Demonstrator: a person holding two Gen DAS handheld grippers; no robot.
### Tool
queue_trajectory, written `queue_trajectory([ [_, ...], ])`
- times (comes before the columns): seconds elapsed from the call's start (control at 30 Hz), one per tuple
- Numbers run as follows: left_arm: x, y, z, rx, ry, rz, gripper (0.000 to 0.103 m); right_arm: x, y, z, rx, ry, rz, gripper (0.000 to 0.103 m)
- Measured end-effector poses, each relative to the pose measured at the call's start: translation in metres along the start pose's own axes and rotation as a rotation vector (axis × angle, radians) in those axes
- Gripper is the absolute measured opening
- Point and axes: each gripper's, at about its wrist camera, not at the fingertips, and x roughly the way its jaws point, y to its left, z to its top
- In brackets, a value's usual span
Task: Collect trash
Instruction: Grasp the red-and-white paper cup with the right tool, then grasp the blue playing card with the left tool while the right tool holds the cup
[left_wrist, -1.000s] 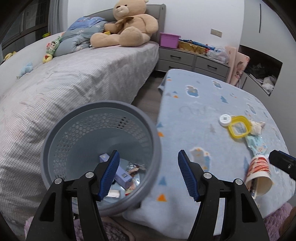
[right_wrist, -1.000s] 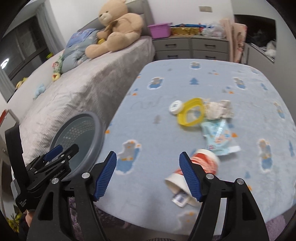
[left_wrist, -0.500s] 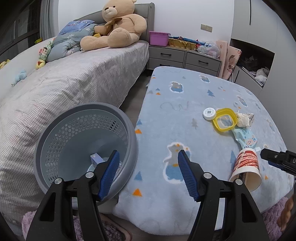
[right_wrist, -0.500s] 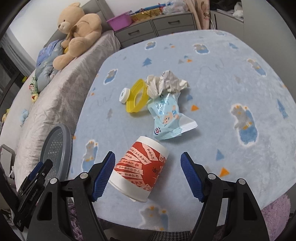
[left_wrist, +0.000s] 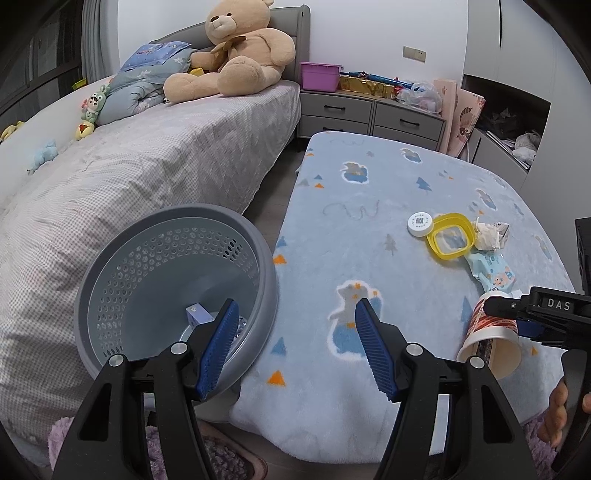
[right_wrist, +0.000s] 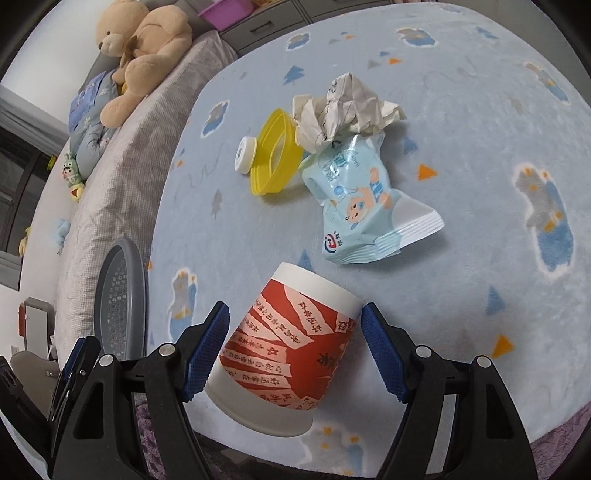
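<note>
Five pieces of trash lie on the blanket (right_wrist: 461, 122): one cup (right_wrist: 284, 354), between the right gripper's (right_wrist: 295, 349) spread fingers, one pouch (right_wrist: 362, 206), paper wad (right_wrist: 347, 107), yellow ring (right_wrist: 275, 153), white cap (right_wrist: 245, 154). Left gripper (left_wrist: 295, 345) gapes empty beside one bin (left_wrist: 155, 266).

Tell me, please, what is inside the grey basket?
In the grey basket, a small purple box and something shiny lie at the bottom. The left gripper covers the rest of the bottom, so other trash may be hidden.

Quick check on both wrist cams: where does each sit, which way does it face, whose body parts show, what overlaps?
Left wrist: on the left tongs, open, facing the bin and blanket; right tongs and fingers at the right edge.
Right wrist: on the right tongs, open, looking down at the paper cup; left tongs at lower left.
Shared: cup, bin, yellow lid, teddy bear.
</note>
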Motion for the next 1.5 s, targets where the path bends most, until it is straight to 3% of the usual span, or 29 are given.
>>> queue_trajectory([
  [0.33,0.001,0.001,-0.002,0.000,0.007,0.002,0.063,0.004,0.028,0.001,-0.115,-0.020,0.009,0.060],
  [0.8,0.013,-0.013,-0.011,0.026,0.053,-0.007,0.063,-0.019,0.078,0.011,-0.335,-0.258,0.002,0.059],
  [1.13,0.023,-0.053,-0.014,0.077,0.109,-0.113,0.063,-0.046,0.056,0.027,-0.306,-0.360,0.001,0.058],
  [1.5,0.048,-0.119,-0.017,0.138,0.198,-0.209,0.063,-0.078,-0.004,0.034,-0.231,-0.405,-0.031,0.059],
])
